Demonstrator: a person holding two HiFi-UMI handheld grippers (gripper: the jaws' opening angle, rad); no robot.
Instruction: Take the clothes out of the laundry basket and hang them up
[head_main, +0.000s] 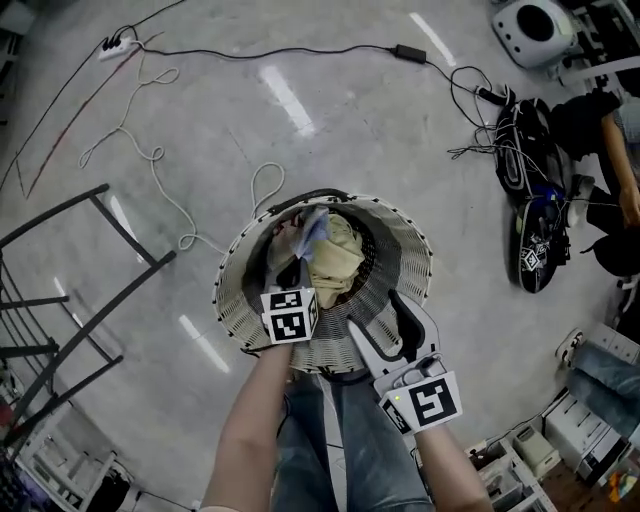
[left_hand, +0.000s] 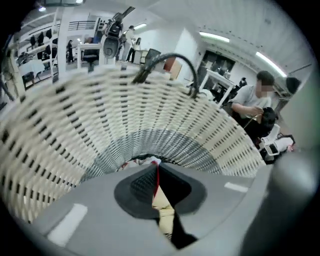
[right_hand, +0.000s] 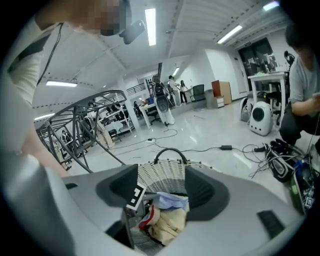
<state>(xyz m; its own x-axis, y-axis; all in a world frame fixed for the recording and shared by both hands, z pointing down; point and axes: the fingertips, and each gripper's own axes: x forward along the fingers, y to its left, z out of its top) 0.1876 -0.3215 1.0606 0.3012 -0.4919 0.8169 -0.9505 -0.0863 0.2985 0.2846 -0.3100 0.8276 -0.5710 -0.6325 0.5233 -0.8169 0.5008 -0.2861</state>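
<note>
While your left tool (left_hand: 156, 172) pinches cream cloth (left_hand: 163, 212) in the round white-grey woven laundry basket (head_main: 235, 290), right tool (right_hand: 161, 187) gapes empty; hanging seemingly all undone.

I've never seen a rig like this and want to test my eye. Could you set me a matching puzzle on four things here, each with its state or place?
Things:
1. left tongs
2. right tongs
3. wicker laundry basket
4. black metal rack

States or places:
A. open, gripping nothing
B. on the floor, clothes inside
C. shut on a cream garment
D. at the head view's left edge

Pairs: 1-C, 2-A, 3-B, 4-D
</note>
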